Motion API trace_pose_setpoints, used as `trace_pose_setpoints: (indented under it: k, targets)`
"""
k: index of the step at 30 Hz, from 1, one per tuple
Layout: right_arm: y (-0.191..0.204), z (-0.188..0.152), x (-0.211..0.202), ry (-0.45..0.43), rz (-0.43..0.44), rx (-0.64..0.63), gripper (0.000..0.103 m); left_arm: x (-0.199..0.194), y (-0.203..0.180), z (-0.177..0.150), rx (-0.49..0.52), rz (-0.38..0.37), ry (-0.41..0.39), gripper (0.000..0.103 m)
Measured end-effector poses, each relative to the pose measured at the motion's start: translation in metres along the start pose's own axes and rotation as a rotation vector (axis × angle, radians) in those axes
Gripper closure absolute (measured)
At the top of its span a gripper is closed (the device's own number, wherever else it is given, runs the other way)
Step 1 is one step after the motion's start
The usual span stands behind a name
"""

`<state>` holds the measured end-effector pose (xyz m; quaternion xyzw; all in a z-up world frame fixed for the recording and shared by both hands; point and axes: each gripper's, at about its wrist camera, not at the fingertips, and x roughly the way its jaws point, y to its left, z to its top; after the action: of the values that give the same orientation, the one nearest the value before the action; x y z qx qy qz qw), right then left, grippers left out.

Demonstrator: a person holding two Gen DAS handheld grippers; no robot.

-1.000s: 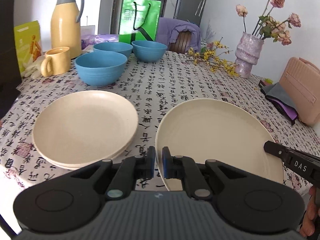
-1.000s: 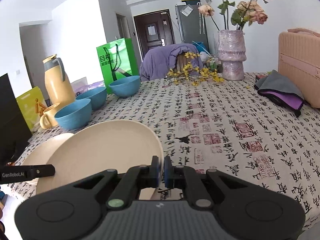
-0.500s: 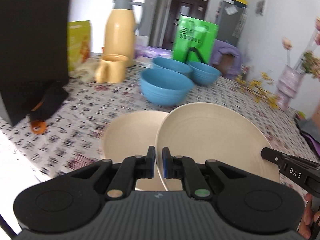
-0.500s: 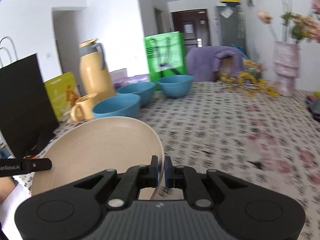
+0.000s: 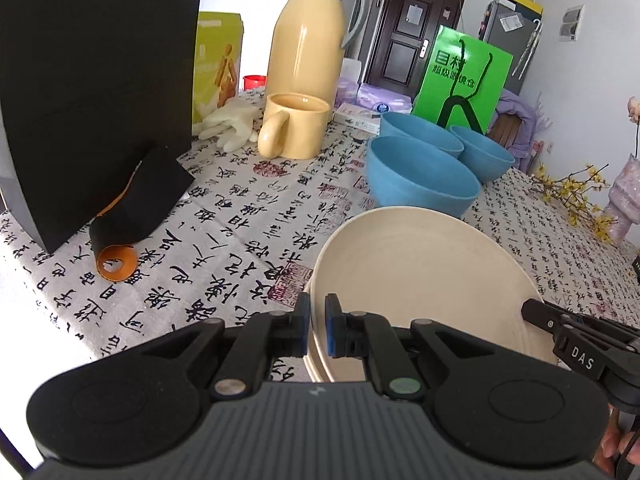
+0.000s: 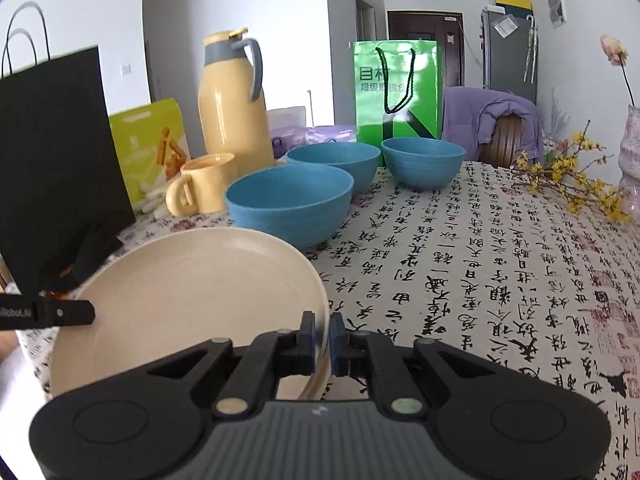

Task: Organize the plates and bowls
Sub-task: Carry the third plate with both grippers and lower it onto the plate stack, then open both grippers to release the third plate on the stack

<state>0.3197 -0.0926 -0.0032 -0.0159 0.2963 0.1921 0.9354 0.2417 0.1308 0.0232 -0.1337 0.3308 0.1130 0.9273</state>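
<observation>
hidden: plate (image 5: 416, 280) near rim behind hand-held gripper | cut off: vase (image 6: 631, 160), black bag (image 5: 80, 80)

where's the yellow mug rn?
The yellow mug sits on the table in front of the yellow thermos, left of the nearest blue bowl in both wrist views, rubber glove to its left.

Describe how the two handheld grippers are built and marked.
Both are matte black: two round lobes, a ribbed grey centre, hinged link arms and blue-padded jaws. The left gripper bears white "GenRobot.AI" lettering on its finger in the right view; the right gripper reads "DAS" in the left view.
</observation>
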Motion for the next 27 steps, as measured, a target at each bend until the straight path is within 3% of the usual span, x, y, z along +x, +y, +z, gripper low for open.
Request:
trace_pose_setpoints:
  k: [8,10,20,23,24,27]
  targets:
    - [0.011,-0.001,0.014,0.005,-0.030,-0.065,0.096,0.016,0.005,0.000,-0.006,0.005,0.023,0.094]
    - [0.014,-0.001,0.014,-0.002,-0.037,-0.084,0.090,0.017,0.005,0.000,-0.002,-0.002,0.027,0.094]
    - [0.010,-0.001,0.006,-0.010,-0.045,-0.085,0.085,0.014,0.003,-0.002,0.018,-0.003,0.013,0.092]
    - [0.008,-0.001,0.000,-0.018,-0.042,-0.076,0.080,0.009,0.002,-0.002,0.015,-0.010,0.001,0.076]
    - [0.007,-0.001,-0.002,-0.021,-0.040,-0.073,0.077,0.006,0.001,-0.002,0.015,-0.011,-0.007,0.064]
    - [0.005,-0.001,-0.011,-0.033,-0.033,-0.062,0.062,-0.004,-0.004,-0.004,0.036,-0.018,-0.031,0.058]
